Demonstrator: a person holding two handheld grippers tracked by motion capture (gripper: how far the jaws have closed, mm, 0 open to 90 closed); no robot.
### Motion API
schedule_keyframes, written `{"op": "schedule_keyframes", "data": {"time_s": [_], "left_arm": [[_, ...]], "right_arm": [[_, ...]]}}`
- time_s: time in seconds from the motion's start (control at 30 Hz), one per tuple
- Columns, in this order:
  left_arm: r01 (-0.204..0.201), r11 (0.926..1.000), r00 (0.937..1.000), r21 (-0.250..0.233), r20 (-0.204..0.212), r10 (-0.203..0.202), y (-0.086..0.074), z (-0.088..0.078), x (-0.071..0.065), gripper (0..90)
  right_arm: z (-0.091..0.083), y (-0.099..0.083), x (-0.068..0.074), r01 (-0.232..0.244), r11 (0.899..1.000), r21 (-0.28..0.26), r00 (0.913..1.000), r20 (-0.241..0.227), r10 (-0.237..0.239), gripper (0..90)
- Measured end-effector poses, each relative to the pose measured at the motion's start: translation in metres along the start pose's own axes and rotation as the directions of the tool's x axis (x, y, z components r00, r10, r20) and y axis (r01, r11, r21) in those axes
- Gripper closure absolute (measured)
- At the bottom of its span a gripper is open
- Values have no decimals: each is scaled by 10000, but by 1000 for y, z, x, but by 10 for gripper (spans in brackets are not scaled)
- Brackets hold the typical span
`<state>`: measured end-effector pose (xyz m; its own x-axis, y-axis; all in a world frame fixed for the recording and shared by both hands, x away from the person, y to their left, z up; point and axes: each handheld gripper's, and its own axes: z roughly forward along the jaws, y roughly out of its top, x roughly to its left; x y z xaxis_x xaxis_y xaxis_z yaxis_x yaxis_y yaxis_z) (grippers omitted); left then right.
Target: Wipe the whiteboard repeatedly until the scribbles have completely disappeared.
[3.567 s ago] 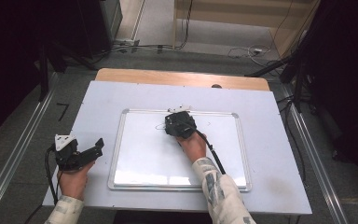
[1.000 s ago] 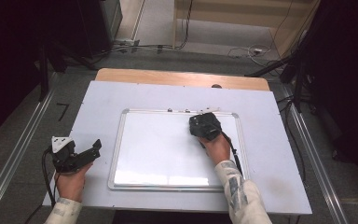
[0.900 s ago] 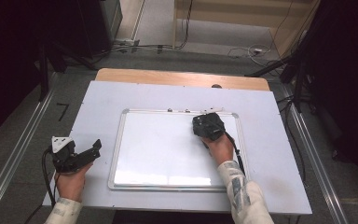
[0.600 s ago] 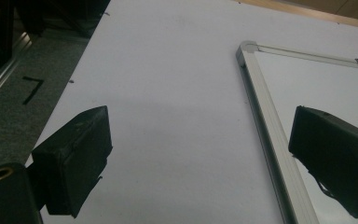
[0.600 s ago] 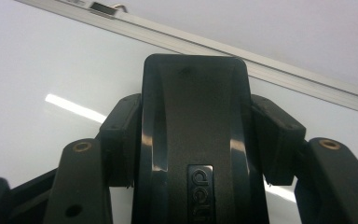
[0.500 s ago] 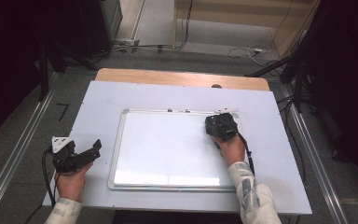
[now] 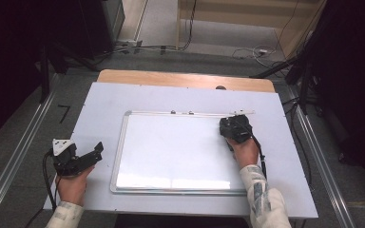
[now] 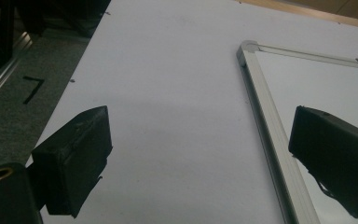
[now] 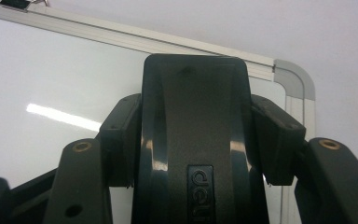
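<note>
Glossy black eraser (image 9: pixel 193 140) — smooth white whiteboard (image 9: pixel 51 74)

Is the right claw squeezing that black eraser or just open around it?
Squeezing it. In the right gripper view both black jaws press against the sides of the eraser, which rests on the whiteboard near its far right corner.

A white rectangular whiteboard with a metal frame (image 7: pixel 171 152) is lying flat in the middle of the white table (image 7: pixel 180 97), long edges running left to right. The right gripper (image 7: pixel 236 129) is sitting on the whiteboard's far right corner, its fingers (image 9: pixel 121 140) clamping a black plastic board eraser (image 9: pixel 193 135) that is resting on the board just inside the frame. The left gripper (image 7: pixel 78 159) is sitting on the table just left of the whiteboard, near its front left corner, fingers (image 8: pixel 74 158) standing apart with nothing between them.
</note>
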<state>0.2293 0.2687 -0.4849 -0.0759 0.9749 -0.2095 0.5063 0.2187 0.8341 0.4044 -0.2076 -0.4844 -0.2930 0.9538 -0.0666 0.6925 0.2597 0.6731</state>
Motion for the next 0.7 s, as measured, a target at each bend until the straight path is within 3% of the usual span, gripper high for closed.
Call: {"op": "schedule_keyframes", "data": {"time_s": [0.33, 0.7], "left_arm": [[-95, 9999, 10000, 60, -5, 95, 0, 1, -2, 62], [-61, 10000, 10000, 79, 35, 60, 0, 2, -2, 62]], "right_arm": [[0, 0, 4, 17, 10000, -23, 9999, 125, -17, 392], [4, 7, 29, 370, 9993, -27, 9992, -173, -371, 392]]}}
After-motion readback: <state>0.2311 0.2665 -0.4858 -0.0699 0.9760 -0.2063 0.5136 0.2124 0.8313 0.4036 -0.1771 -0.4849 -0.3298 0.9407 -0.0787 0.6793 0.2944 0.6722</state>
